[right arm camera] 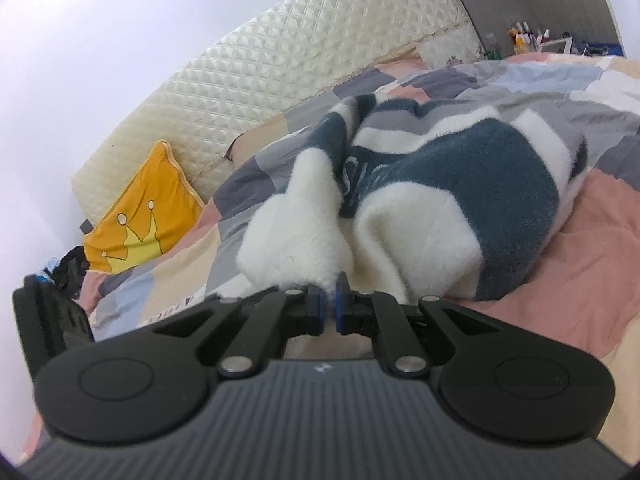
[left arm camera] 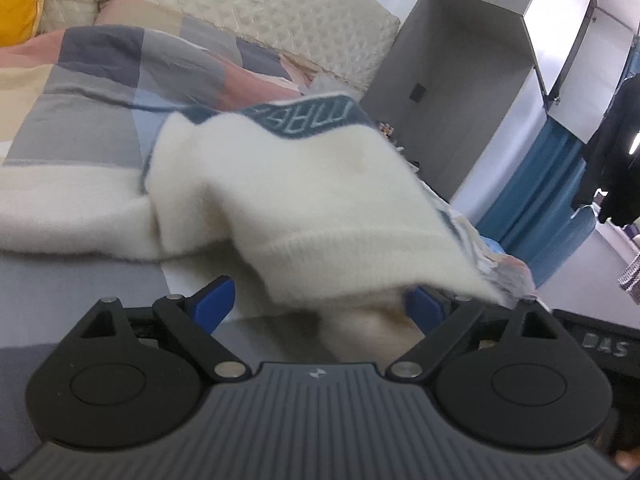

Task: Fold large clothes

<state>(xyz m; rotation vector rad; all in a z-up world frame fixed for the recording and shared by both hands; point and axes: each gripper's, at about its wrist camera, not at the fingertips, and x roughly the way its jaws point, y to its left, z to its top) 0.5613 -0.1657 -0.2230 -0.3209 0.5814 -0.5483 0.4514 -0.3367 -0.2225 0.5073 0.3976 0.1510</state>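
A bed (right arm camera: 580,232) with a patchwork quilt and a quilted cream headboard (right arm camera: 280,60) is carrying a cream-and-teal sweater (right arm camera: 460,184), lying bunched across the quilt. The left tongs (left arm camera: 320,304) are standing released, 2 blue pads wide apart, a ribbed cream edge draping between them ungripped. The right tongs (right arm camera: 329,304) are clenching a cream fold of the sweater. Folding well likely means closing the left pads on the hem before lifting both sides evenly.

A yellow crown cushion (right arm camera: 140,224) leans against the quilted headboard (right arm camera: 280,68) on a patchwork bedspread (right arm camera: 600,232).
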